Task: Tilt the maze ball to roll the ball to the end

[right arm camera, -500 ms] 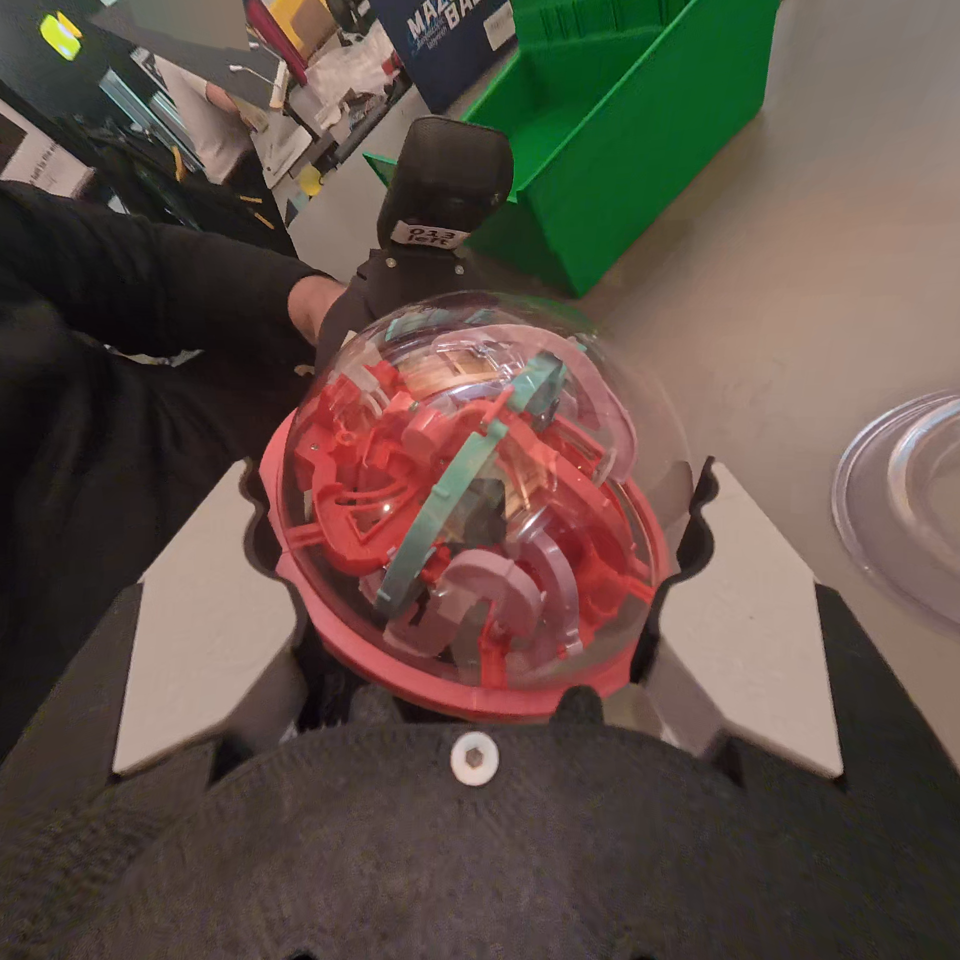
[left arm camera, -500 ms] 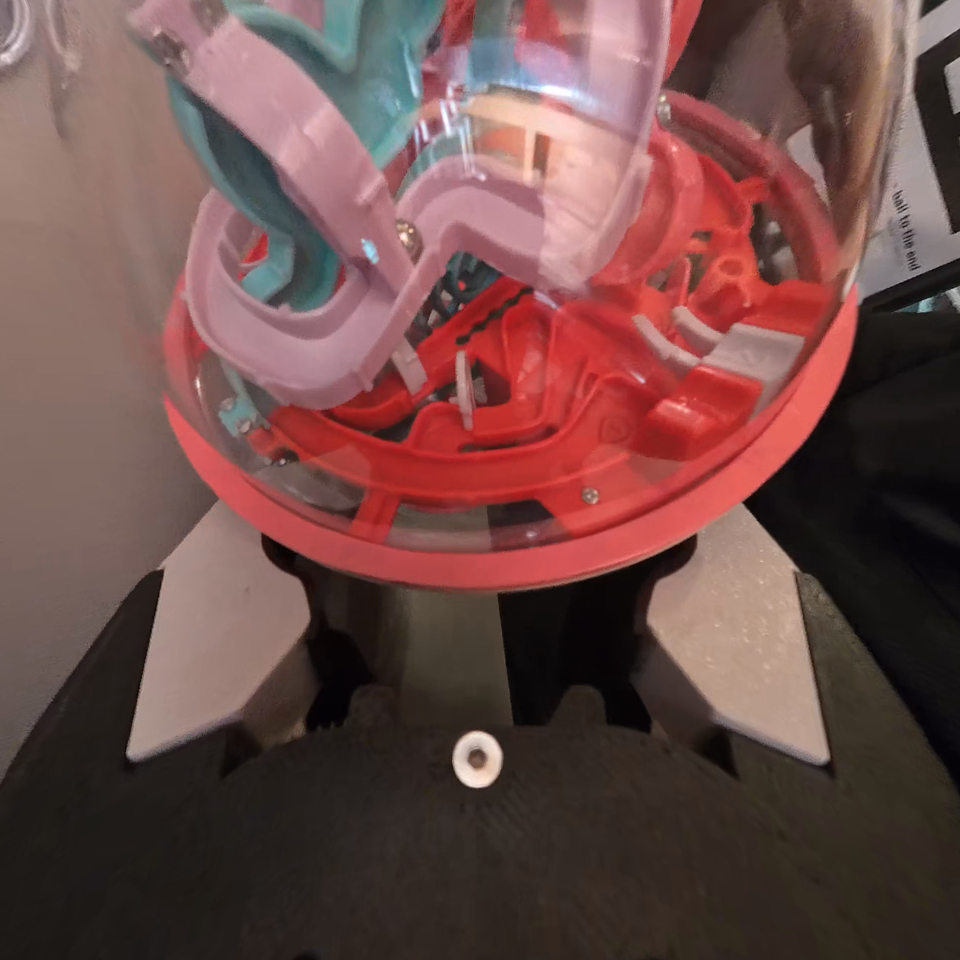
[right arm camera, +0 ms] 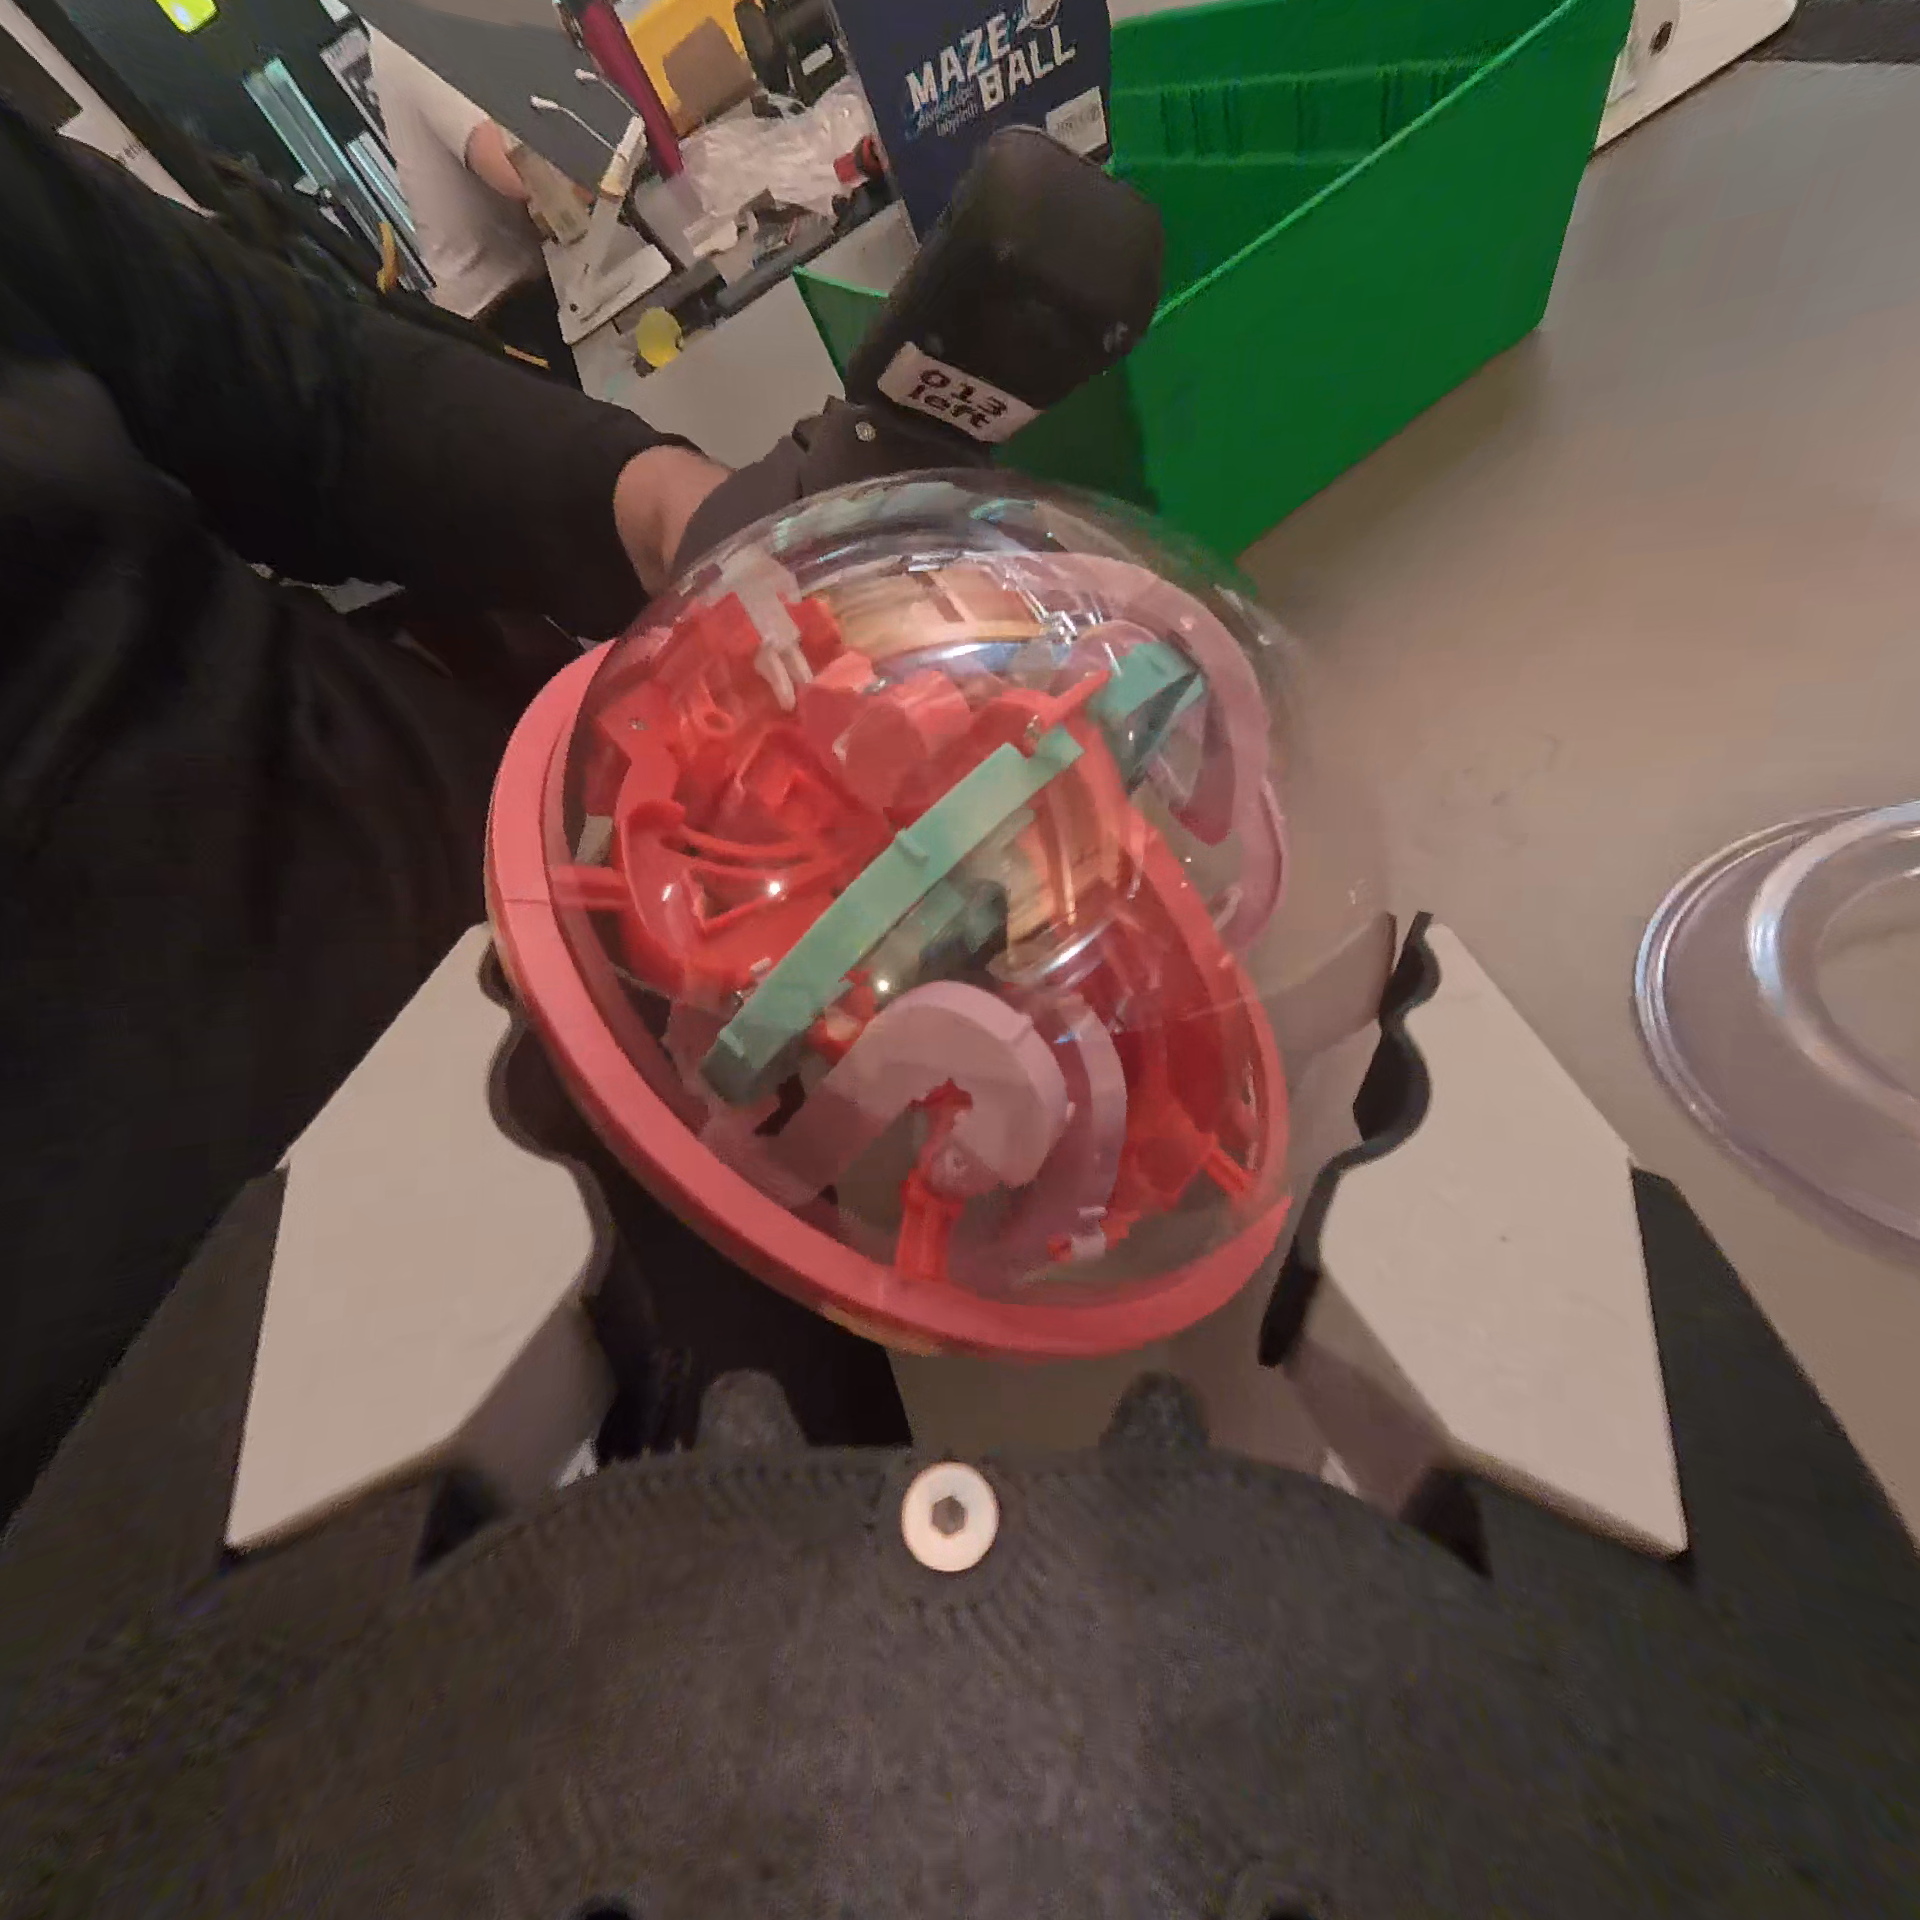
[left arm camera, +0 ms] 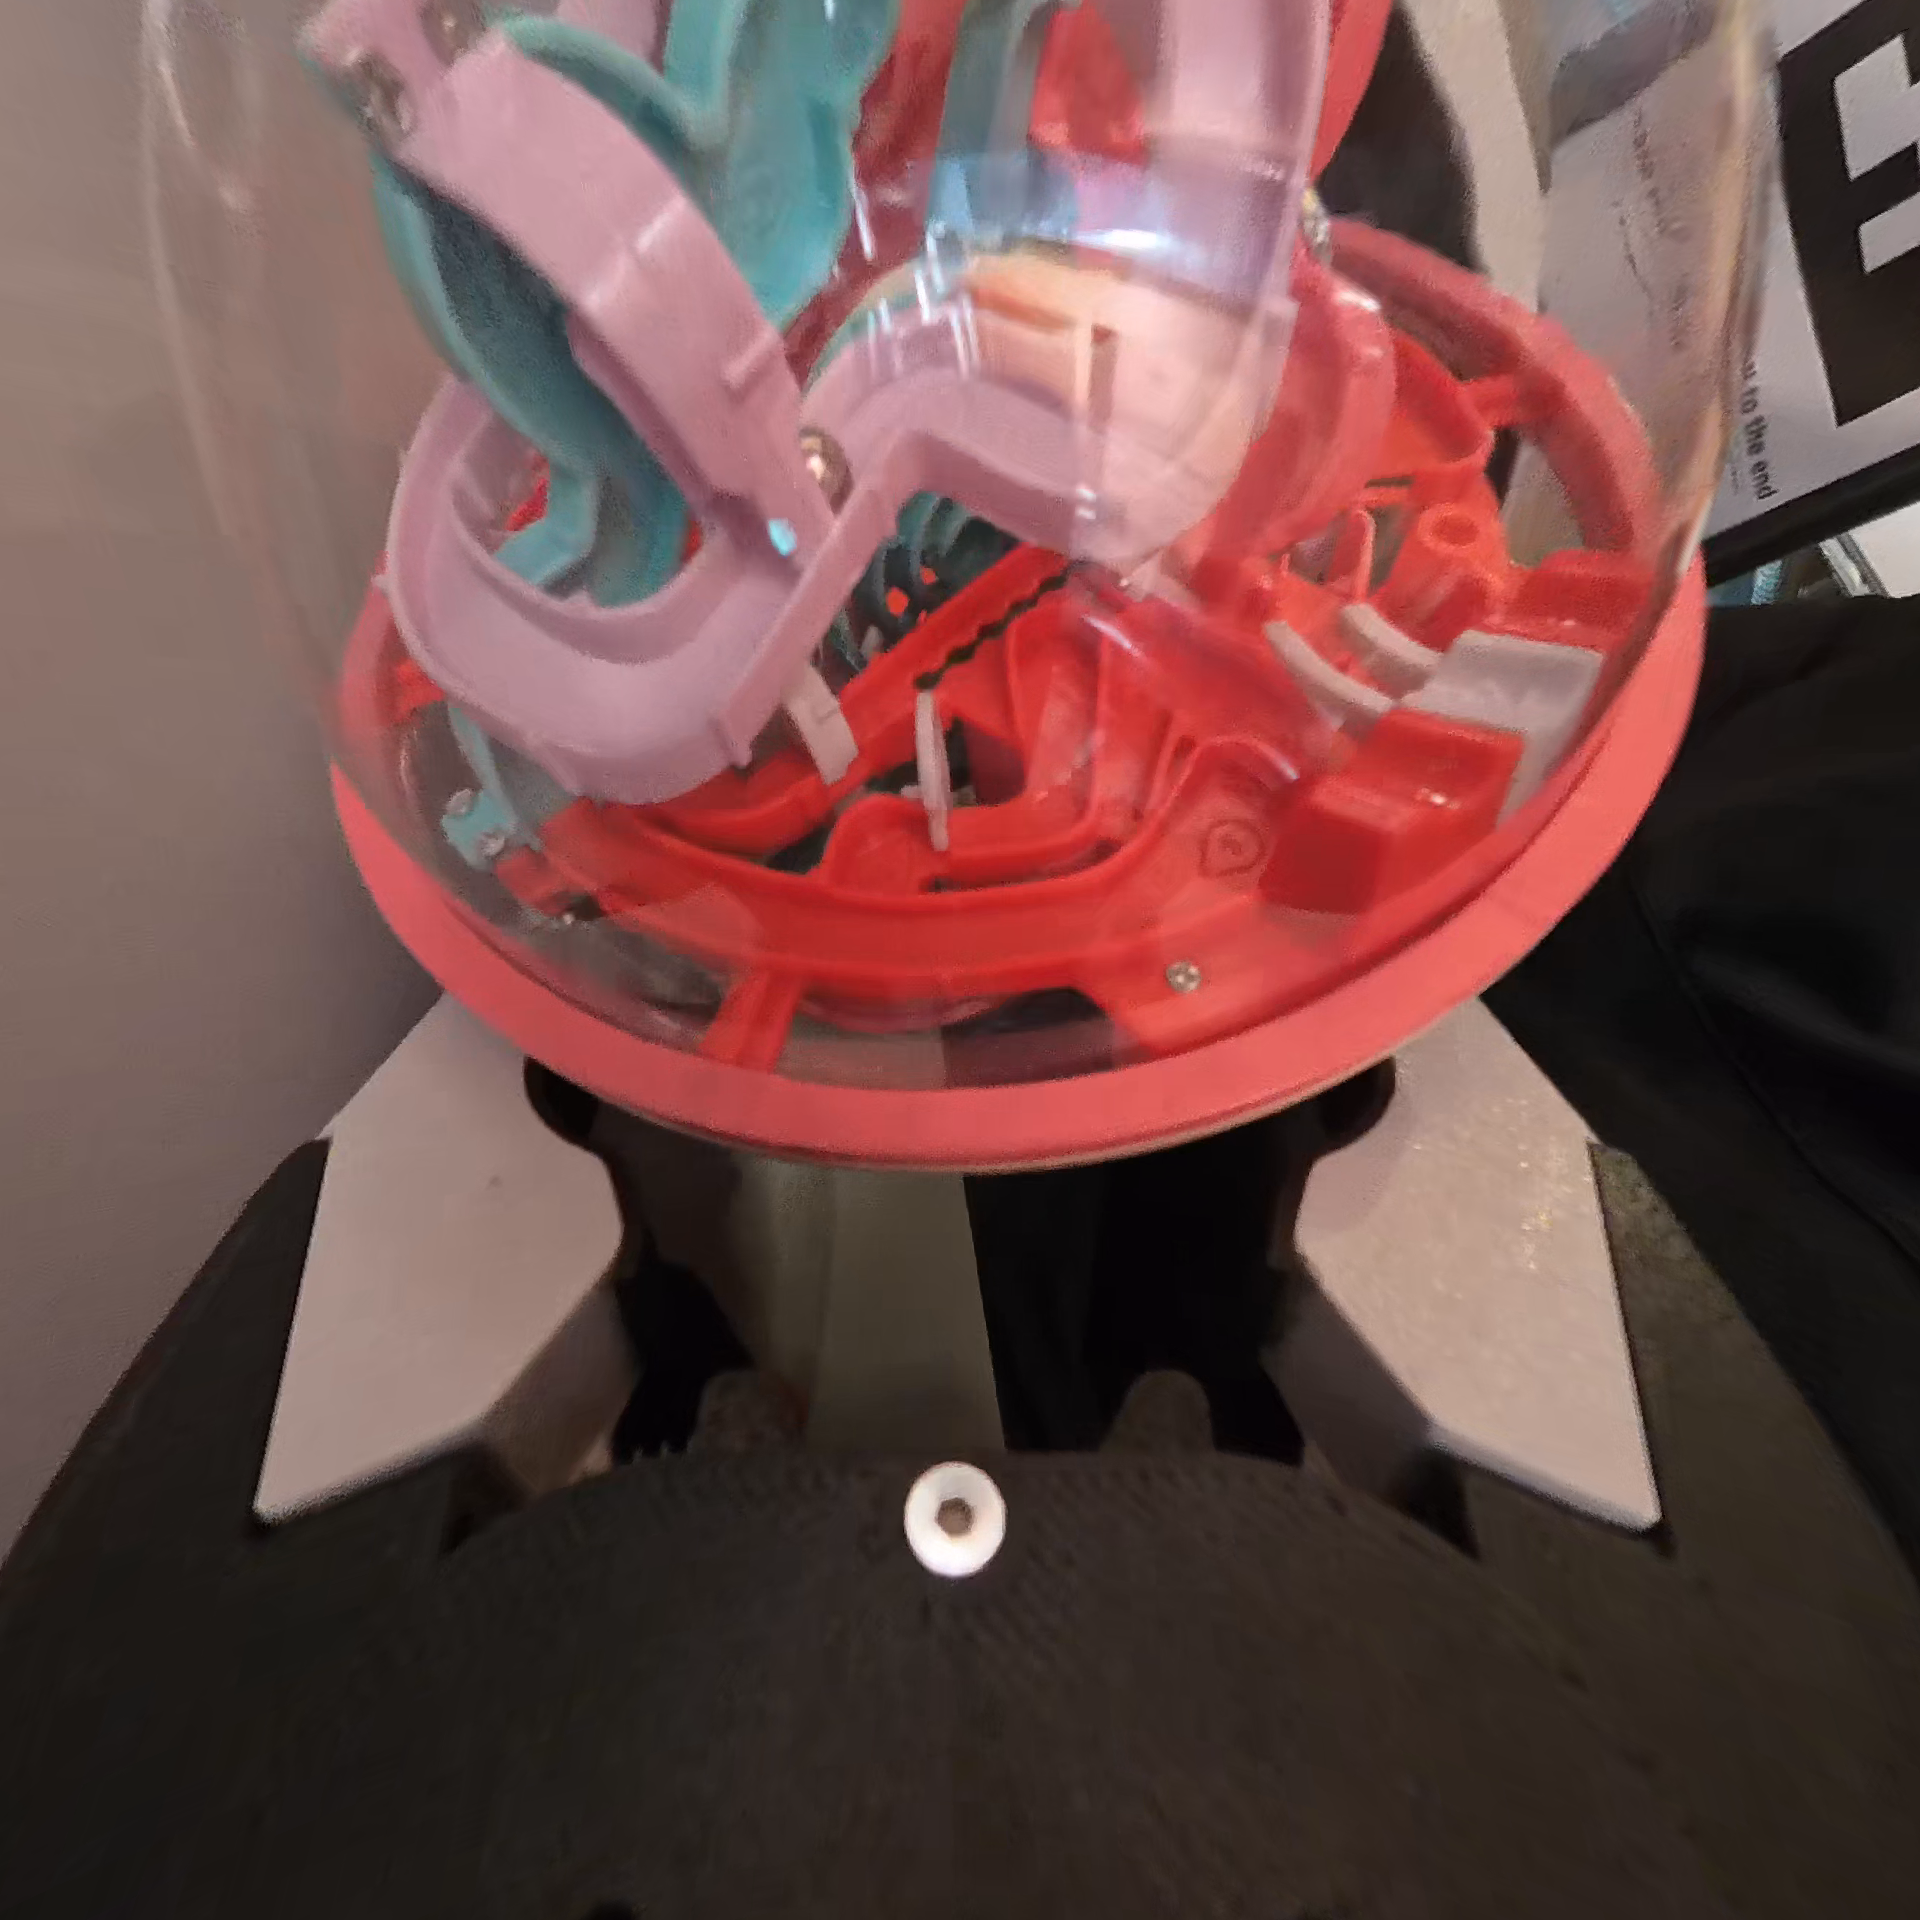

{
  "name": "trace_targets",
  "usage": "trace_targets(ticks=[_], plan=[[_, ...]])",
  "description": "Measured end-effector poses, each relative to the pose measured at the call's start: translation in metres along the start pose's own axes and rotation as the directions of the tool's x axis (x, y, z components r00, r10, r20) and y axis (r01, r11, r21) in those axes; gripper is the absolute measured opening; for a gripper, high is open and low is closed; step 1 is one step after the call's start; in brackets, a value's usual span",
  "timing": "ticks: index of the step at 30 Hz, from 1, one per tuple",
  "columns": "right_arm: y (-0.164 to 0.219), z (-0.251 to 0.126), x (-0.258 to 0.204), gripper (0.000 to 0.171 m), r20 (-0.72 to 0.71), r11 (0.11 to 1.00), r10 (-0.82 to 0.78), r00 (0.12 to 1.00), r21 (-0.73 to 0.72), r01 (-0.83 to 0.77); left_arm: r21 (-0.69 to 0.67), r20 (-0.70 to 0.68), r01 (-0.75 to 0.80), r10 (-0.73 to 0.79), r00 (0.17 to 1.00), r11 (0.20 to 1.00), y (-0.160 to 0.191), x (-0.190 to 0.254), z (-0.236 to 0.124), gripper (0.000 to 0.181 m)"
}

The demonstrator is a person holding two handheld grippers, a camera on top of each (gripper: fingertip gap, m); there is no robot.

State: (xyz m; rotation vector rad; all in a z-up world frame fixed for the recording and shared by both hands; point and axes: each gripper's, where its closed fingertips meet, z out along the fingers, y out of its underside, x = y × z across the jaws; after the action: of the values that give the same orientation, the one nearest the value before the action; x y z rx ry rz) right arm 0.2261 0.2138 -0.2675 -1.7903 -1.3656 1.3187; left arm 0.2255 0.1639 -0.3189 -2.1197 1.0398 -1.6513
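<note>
The right claw (right arm camera: 940, 1122) is clamped on the maze ball (right arm camera: 914, 914), whose pink rim sits tilted between its fingers. The left claw (left arm camera: 966, 1122) grips the ball's opposite side. Beyond lie the grey bench (right arm camera: 1558, 644), a green bin (right arm camera: 1351, 260) and a clear dish (right arm camera: 1808, 997).

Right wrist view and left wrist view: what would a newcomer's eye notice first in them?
First the clear plastic maze ball with red, teal and lilac tracks inside and a red rim, filling the centre of both views between the grey fingers of the right gripper and, opposite, the left gripper. Behind it stands a bright green plastic bin, and a clear plastic dish lies on the grey table at the right edge.
</note>
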Motion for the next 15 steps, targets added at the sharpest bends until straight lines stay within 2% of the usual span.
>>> trace_targets(ticks=[3, 7, 15], plan=[[0.005, -0.001, 0.003, 0.154, -0.011, 0.997, 0.072, 0.997, -0.024, -0.073, 0.026, -0.039, 0.049, -0.048, 0.998, 0.998, -0.004, 0.002, -0.002, 0.141], [0.016, -0.001, 0.004, 0.154, -0.023, 0.988, 0.143, 0.989, -0.057, -0.144, 0.056, -0.024, 0.078, -0.076, 0.997, 0.995, -0.008, -0.002, -0.006, 0.142], [0.016, 0.001, 0.004, 0.152, -0.035, 0.966, 0.26, 0.965, 0.003, -0.26, -0.046, 0.135, -0.042, 0.047, 0.99, 0.998, 0.003, -0.009, -0.003, 0.143]])
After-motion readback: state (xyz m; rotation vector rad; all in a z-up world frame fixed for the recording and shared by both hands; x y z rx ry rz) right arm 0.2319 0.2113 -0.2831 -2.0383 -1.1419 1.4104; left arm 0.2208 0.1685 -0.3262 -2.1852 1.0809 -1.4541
